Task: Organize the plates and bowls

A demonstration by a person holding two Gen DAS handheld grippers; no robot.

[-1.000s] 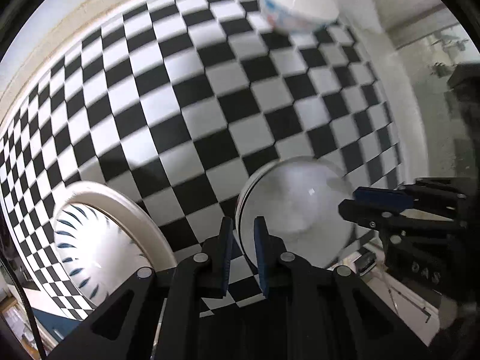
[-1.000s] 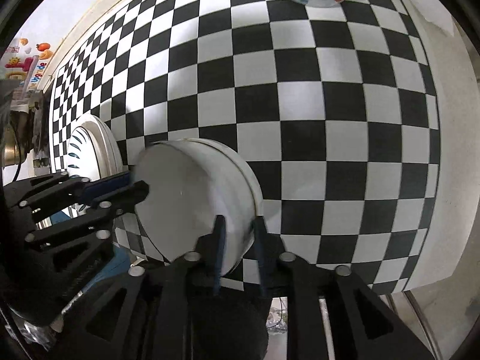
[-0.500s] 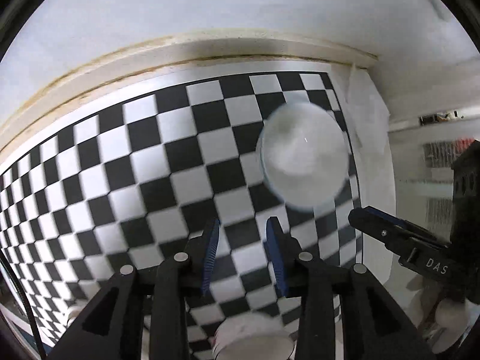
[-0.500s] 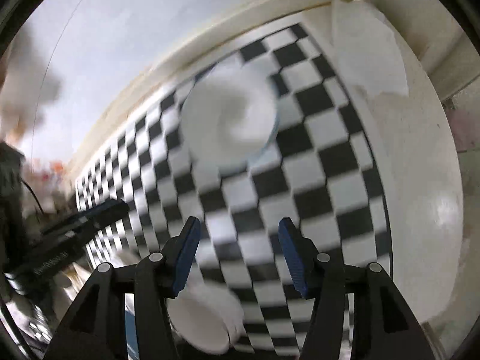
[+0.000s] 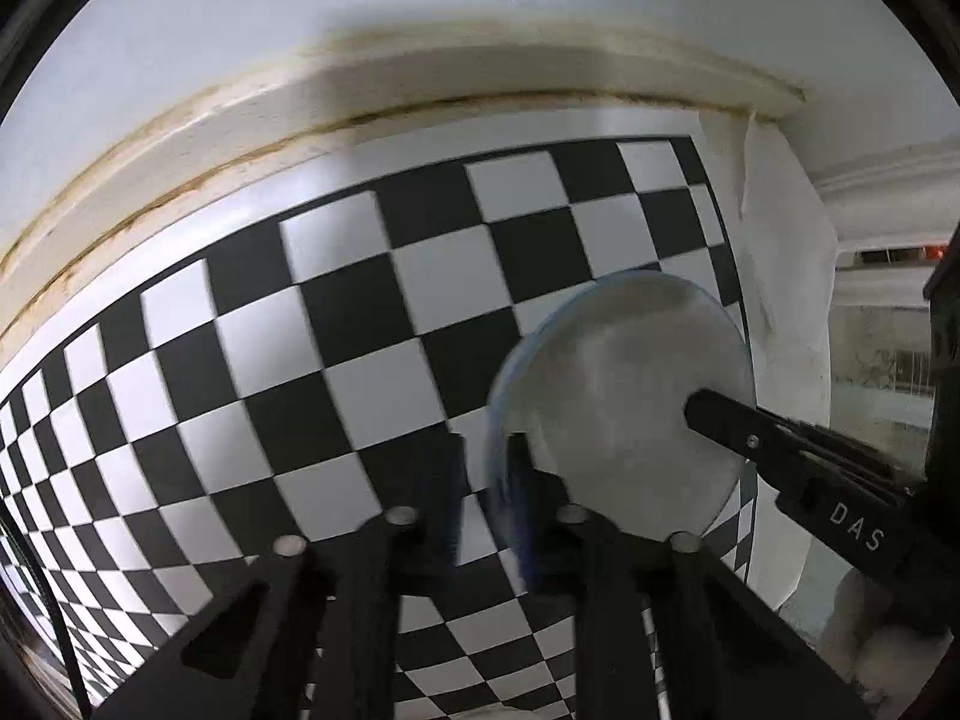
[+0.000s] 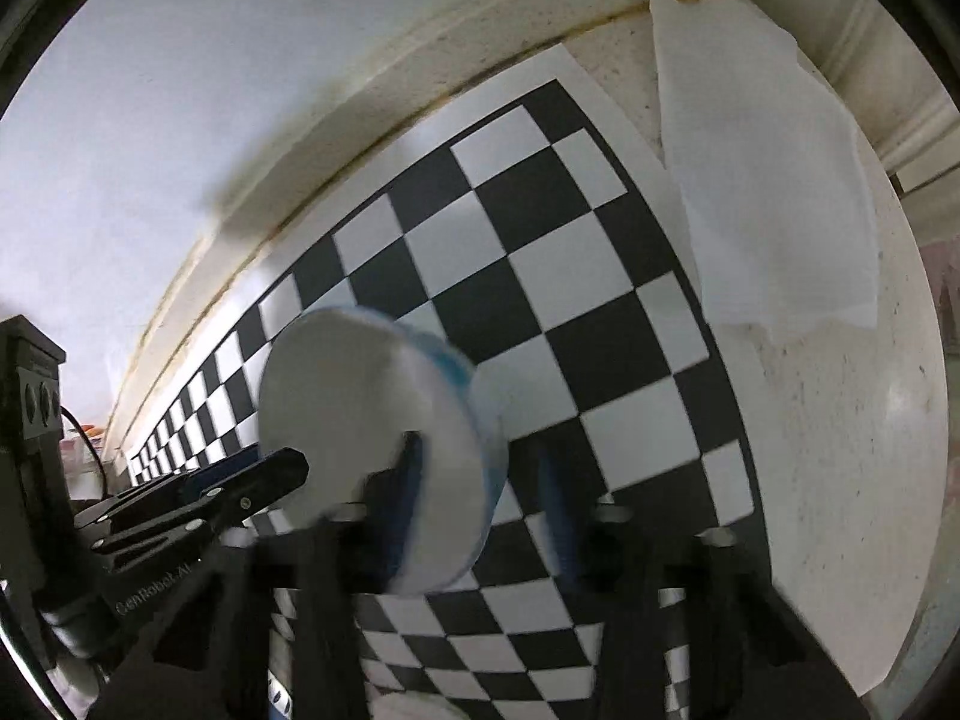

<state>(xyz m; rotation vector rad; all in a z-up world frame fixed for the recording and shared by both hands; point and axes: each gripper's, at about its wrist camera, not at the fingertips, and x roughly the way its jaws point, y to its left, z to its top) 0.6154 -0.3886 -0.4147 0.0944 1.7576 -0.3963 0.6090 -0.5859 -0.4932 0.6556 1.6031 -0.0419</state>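
Observation:
A white bowl with a blue-patterned rim (image 5: 624,414) stands on the checkered mat near its far right corner. My left gripper (image 5: 483,492) is open, with one finger on each side of the bowl's left rim. In the right wrist view the same bowl (image 6: 372,444) sits at lower left. My right gripper (image 6: 483,504) is open, its fingers straddling the bowl's right rim. Each gripper shows in the other's view: the right gripper (image 5: 780,438) reaches over the bowl from the right, the left gripper (image 6: 240,480) from the left. The frames are blurred.
The black-and-white checkered mat (image 5: 360,324) covers a pale counter against a white wall. A white cloth or paper (image 6: 756,180) lies at the mat's far right corner. Part of another white dish (image 6: 414,708) shows at the bottom edge.
Both grippers released the white dish they held, opened, and moved forward to the patterned bowl at the far right. The bowl now sits between their fingers.

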